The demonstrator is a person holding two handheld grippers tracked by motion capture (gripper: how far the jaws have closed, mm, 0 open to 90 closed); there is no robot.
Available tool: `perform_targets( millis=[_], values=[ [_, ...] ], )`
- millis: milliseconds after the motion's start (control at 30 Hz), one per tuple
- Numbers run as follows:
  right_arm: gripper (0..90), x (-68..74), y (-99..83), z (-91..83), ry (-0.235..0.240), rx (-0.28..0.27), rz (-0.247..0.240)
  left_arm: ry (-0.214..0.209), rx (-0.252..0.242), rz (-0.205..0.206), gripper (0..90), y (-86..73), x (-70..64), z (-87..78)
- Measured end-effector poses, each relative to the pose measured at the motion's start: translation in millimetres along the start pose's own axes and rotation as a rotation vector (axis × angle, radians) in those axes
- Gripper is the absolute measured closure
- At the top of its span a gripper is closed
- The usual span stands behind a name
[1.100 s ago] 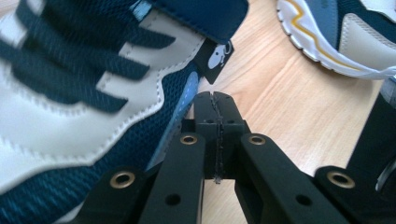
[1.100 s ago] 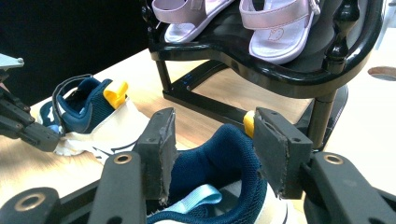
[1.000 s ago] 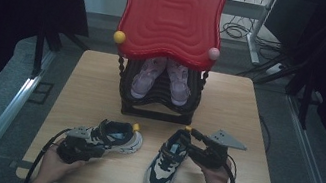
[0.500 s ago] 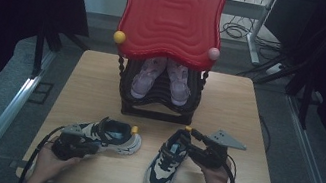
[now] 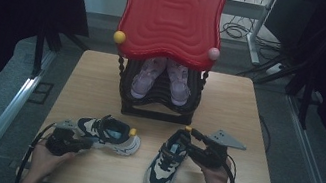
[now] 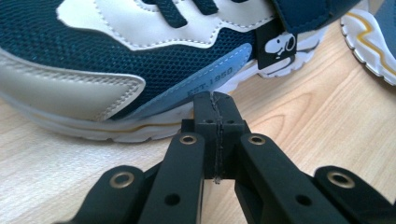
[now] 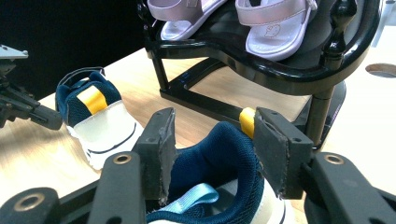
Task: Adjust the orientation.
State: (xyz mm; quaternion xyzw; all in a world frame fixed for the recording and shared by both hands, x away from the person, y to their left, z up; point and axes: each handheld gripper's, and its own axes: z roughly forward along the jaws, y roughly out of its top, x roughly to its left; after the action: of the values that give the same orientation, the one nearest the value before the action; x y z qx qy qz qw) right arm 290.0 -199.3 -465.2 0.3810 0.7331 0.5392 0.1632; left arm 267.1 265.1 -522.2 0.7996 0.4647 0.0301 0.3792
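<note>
Two navy, white and grey sneakers lie on the wooden table [image 5: 230,103]. The left sneaker [image 5: 108,132] [image 6: 140,56] rests on its side with its heel and yellow tab to the right. My left gripper [image 5: 83,142] [image 6: 215,100] is shut with nothing between its jaws, its tip against the sneaker's white sole edge. The right sneaker [image 5: 166,160] [image 7: 215,168] points toward the person. My right gripper [image 5: 188,144] [image 7: 215,154] straddles its heel collar, both pads touching the sides next to the yellow pull tab [image 7: 247,120].
A black rack [image 5: 155,108] [image 7: 280,70] stands mid-table behind the sneakers with a pair of lilac sandals [image 5: 146,76] [image 7: 275,28] on it. A red wavy panel [image 5: 171,17] rises above the rack. Bare wood lies on both sides of the rack.
My left hand and gripper have edged slightly left and away along the left sneaker. The right gripper and its sneaker have stayed put.
</note>
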Motion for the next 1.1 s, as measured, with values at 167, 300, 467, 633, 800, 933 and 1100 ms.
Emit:
perform_targets(
  millis=[167, 300, 467, 633, 800, 933, 1100],
  values=[
    [49.3, 0.3, -0.1, 0.5, 0.001, 0.001, 0.003, 0.006, -0.009, -0.016, 89.6, 2.3, 5.2, 0.1],
    [49.3, 0.5, 0.0, 1.1, 0.002, 0.001, 0.002, 0.012, -0.013, -0.024, 89.7, 4.2, 7.8, 1.4],
    [49.3, 0.8, 0.0, 1.1, 0.002, -0.001, 0.003, 0.017, -0.013, -0.028, 89.7, 5.9, 9.4, 1.7],
    [49.3, 0.0, 0.2, 0.4, 0.000, -0.002, 0.000, 0.028, -0.015, -0.049, 89.7, 5.3, 16.1, -1.3],
    [49.3, -0.5, 0.2, 0.5, -0.001, -0.003, 0.002, 0.046, -0.023, -0.078, 89.8, 5.1, 24.9, -3.9],
    [49.3, -0.4, -0.2, 1.2, 0.000, -0.002, 0.007, 0.056, -0.028, -0.097, 89.7, 7.1, 31.8, -3.8],
    [49.3, -0.5, -0.1, 1.1, 0.000, -0.004, 0.013, 0.060, -0.038, -0.113, 89.7, 12.0, 38.3, -3.5]
  ],
)
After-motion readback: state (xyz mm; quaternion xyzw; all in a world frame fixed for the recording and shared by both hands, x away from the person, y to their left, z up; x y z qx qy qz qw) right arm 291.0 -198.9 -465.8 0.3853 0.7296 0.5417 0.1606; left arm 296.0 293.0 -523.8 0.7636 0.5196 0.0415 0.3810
